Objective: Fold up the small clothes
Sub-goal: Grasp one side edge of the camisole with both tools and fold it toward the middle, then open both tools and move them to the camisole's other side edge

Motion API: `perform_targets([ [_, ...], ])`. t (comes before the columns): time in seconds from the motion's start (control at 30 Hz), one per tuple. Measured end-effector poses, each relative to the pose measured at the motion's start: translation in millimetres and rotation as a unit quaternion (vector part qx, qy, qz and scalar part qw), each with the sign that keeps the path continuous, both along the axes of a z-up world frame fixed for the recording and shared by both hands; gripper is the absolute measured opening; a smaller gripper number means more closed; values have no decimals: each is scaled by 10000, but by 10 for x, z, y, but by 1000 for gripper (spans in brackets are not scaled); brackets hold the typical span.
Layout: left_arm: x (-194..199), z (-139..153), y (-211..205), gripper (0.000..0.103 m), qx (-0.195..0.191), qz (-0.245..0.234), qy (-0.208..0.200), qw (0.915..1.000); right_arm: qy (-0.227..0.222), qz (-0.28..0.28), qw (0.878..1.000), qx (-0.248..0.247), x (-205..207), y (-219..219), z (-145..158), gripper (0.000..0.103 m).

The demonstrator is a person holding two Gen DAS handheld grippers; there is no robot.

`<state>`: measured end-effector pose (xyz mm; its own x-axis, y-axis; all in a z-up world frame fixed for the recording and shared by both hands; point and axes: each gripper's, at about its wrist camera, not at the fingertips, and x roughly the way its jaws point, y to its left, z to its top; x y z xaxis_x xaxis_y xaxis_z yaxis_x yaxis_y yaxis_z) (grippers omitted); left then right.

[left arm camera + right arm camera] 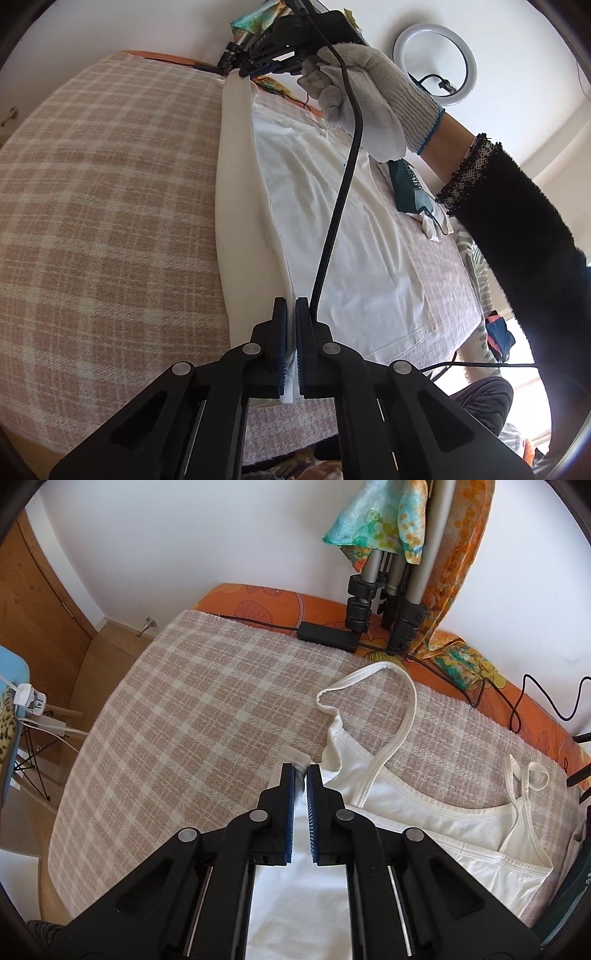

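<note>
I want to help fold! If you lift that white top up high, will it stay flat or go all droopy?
Probably droopy. The white top already wrinkles and bends where it lies on the checked blanket, and its strap curls in a loose loop. It likely feels light: the left gripper and right gripper each pinch only a thin edge of it. It shouldn't roll away.

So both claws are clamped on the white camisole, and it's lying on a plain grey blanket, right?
Not quite: the blanket is beige-and-cream plaid, not plain grey, as the right wrist view shows. The rest holds: the left claw and right claw are both clamped on the white camisole.
</note>
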<state>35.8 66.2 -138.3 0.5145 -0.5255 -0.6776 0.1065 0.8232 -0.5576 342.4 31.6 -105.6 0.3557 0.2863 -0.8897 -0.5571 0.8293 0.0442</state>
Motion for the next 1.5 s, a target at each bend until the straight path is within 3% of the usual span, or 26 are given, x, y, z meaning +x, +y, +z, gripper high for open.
perform_targets([
  [0.2,124,-14,-310,3,66,-329,44,9994,-54,-226,9997,-97,111,-376,-110,7],
  [0.37,217,-107,-519,3,13,-572,256,9980,125,-479,9985,-212,212,-619,-418,7],
  [0.6,285,-201,-704,3,104,-852,460,9952,206,-346,9992,-82,226,-679,-558,8],
  [0.63,287,-208,-711,4,126,-874,489,9949,244,-342,9991,-49,216,-691,-550,12],
  [0.67,289,-216,-719,6,160,-895,539,9944,257,-341,9991,8,203,-719,-523,15],
  [0.73,282,-205,-737,8,140,-962,574,9936,124,-352,9992,128,151,-806,-431,35],
  [0.8,246,-189,-742,11,192,-1021,585,9929,-46,-429,9986,315,80,-946,-296,46],
  [1.17,-127,195,-622,11,517,-1097,-161,9925,-572,-995,9863,1182,-574,-2118,388,48],
  [1.33,-178,409,-599,11,908,-1066,-695,9877,-801,-1363,9736,1644,-872,-2860,634,48],
  [1.5,-132,477,-730,11,938,-895,-860,9878,-1178,-1683,9621,1793,-1157,-3478,839,49],
])
